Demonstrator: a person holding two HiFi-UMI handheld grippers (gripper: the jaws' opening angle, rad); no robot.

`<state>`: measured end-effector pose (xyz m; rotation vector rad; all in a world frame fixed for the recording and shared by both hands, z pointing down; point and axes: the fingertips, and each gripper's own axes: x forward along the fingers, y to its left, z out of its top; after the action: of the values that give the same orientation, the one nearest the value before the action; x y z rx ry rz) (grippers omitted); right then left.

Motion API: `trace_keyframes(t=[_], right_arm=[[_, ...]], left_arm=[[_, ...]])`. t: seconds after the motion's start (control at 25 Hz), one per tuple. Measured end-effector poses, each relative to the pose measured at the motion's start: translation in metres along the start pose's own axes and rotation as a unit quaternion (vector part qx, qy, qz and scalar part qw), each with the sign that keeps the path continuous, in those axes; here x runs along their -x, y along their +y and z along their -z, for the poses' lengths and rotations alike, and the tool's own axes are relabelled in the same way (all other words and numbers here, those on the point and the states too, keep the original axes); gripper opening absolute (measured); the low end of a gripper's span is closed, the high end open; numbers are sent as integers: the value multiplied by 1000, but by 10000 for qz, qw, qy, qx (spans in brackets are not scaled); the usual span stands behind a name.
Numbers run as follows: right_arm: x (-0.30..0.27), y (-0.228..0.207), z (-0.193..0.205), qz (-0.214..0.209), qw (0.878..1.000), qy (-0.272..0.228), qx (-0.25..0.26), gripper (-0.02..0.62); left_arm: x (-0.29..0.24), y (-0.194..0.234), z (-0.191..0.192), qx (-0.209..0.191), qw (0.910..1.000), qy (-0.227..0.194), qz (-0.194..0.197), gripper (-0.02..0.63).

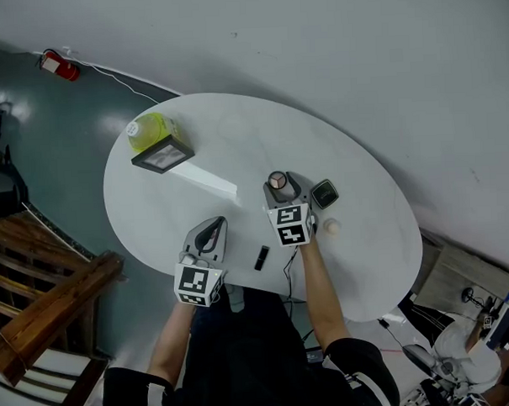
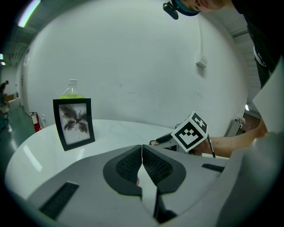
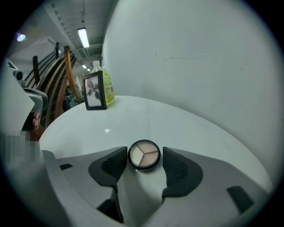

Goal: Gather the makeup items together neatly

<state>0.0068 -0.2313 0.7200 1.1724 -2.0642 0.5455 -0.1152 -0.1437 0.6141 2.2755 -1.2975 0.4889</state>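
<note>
A round eyeshadow compact (image 1: 277, 181) (image 3: 144, 155) with three pale shades lies on the white oval table (image 1: 234, 131). My right gripper (image 1: 279, 187) (image 3: 145, 156) is open around it, a pad close on each side with a thin gap at the right pad. Just right of it sits a dark green square compact (image 1: 324, 193), and nearer me a small cream item (image 1: 331, 227). A small black stick (image 1: 261, 257) lies between the two grippers. My left gripper (image 1: 212, 227) (image 2: 142, 153) rests low at the near left, shut, pads together.
A black photo frame (image 1: 162, 154) (image 2: 73, 123) (image 3: 94, 96) stands at the table's far left with a yellow-green bottle (image 1: 150, 129) behind it. Wooden stairs (image 1: 40, 300) and a red fire extinguisher (image 1: 61, 65) are on the floor to the left.
</note>
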Motion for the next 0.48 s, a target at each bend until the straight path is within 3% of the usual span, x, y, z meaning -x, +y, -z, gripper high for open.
trace_keyframes(t=[0.48], right_arm=[[11,-4,-3,37,9998,-59,-163,236]], left_arm=[[10,3,-3,-49,10000,-70,23,20]])
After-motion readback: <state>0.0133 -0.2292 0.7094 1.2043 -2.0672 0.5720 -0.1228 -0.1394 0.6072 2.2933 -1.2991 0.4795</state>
